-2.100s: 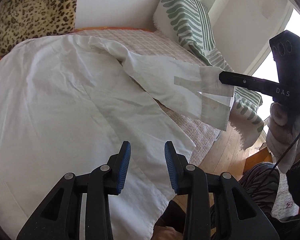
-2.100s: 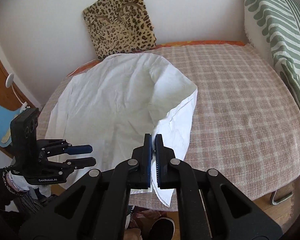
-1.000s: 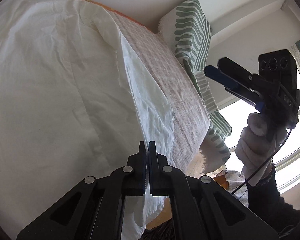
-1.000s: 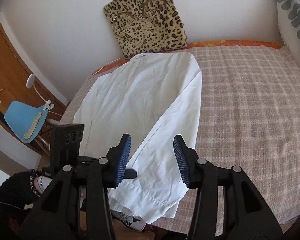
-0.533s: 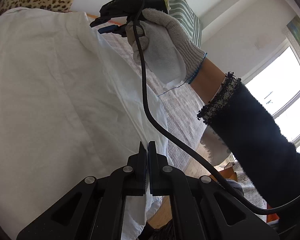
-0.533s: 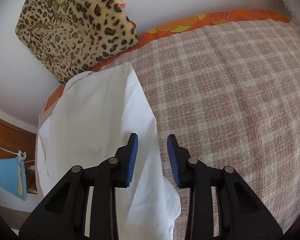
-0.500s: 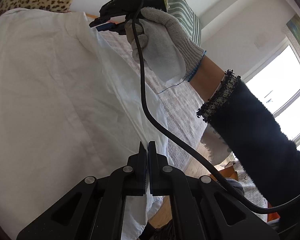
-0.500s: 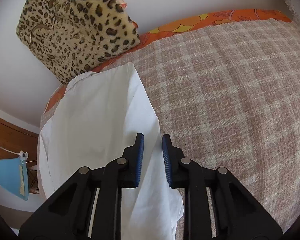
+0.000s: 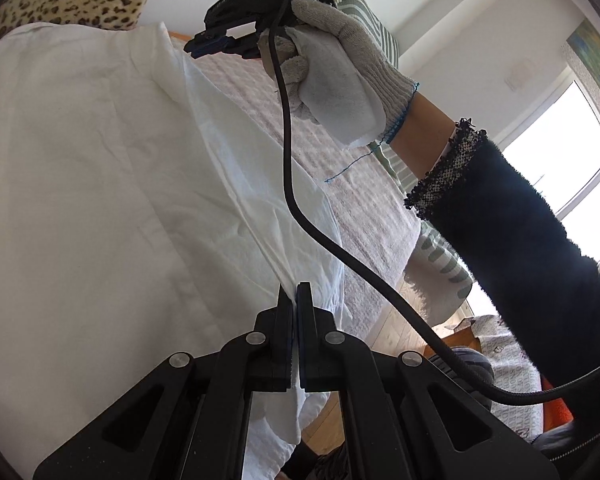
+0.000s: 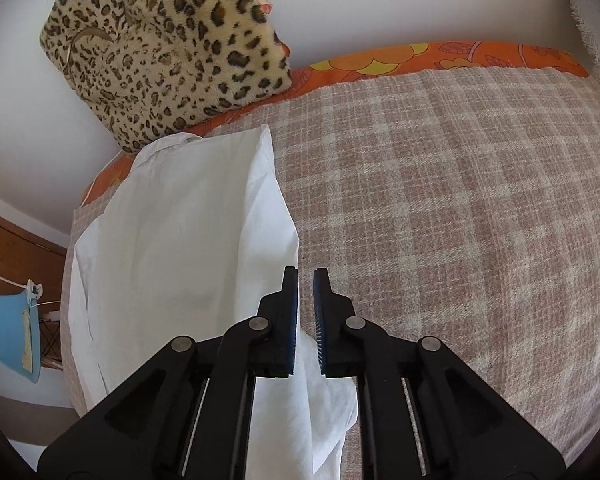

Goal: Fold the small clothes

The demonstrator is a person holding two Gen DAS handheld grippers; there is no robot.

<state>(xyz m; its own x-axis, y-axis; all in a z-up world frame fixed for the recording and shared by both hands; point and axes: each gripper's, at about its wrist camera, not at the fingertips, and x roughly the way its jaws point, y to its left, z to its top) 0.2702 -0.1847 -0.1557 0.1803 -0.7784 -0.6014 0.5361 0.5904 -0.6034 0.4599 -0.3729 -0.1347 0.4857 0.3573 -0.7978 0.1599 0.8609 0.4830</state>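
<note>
A white shirt [image 9: 100,184] lies spread on the checked bedcover [image 10: 460,200]. My left gripper [image 9: 294,300] is shut on the shirt's folded right edge near the hem. My right gripper [image 10: 306,280] sits at the same folded edge farther up, near the collar end; its jaws are almost closed with a narrow gap, and the cloth edge lies by the left finger [image 10: 290,292]. In the left wrist view the right gripper [image 9: 204,46] shows at the top, held by a gloved hand. The shirt [image 10: 180,260] is narrow, one side folded over.
A leopard-print cushion [image 10: 168,52] leans on the wall behind the shirt. A green striped pillow [image 9: 364,4] stands at the bed's right end. An orange sheet [image 10: 420,60] edges the bed. A blue chair [image 10: 8,332] and wooden floor [image 9: 396,320] lie beside the bed.
My right gripper let go of the sleeve, moved up to the shirt's folded edge near the collar and has been closing there. My left gripper closed on the lower edge and holds it.
</note>
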